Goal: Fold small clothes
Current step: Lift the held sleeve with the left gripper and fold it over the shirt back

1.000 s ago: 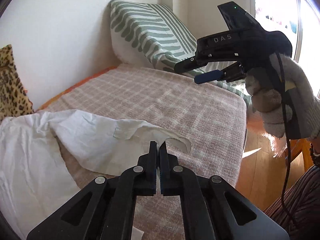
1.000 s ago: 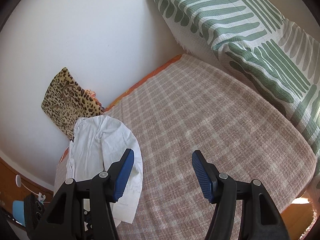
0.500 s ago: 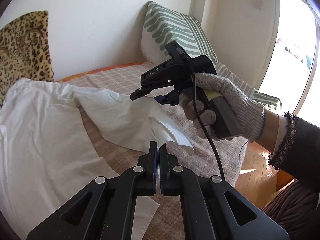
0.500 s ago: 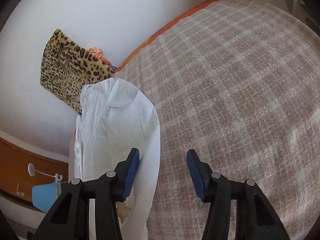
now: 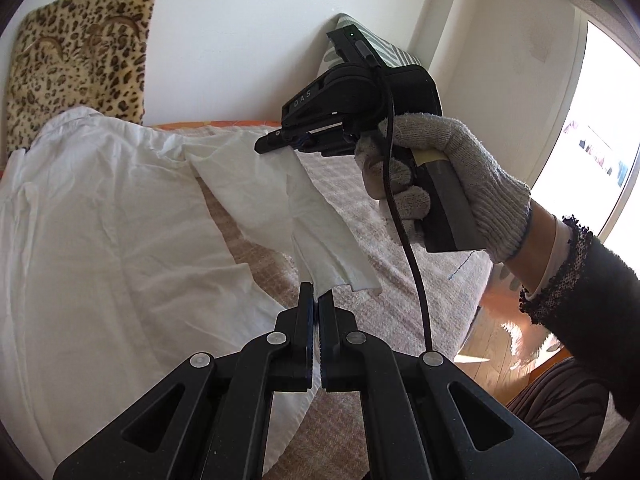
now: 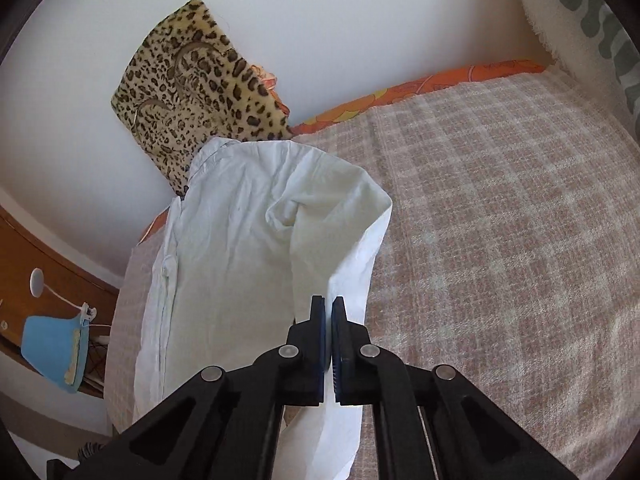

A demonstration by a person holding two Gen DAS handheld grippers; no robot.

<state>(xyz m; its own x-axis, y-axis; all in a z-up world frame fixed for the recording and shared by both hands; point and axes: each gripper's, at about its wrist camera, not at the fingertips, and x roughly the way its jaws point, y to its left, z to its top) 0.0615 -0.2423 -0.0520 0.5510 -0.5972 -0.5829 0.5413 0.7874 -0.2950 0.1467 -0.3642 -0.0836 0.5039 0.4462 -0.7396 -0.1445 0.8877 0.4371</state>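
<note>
Bed (image 6: 500,220) under a checked pink-and-white blanket, white wall behind, leopard-print cushion (image 6: 192,80) at 10 o'clock in the right wrist view, striped pillow (image 6: 600,20) at 1 o'clock.

White shirt (image 6: 240,240) lies spread on the blanket below the cushion; one sleeve (image 5: 288,208) is lifted off the bed.

Left claw (image 5: 315,312): pinched tight on the sleeve's cuff end. Right claw (image 6: 329,320): closed on the sleeve further up, at 12 o'clock in the left wrist view.

Risks (judgement): thin cloth could slip from either pinch if the sleeve is pulled taut; dragging may shift or crease the shirt body, spoiling the fold line.

Containers: none visible.
</note>
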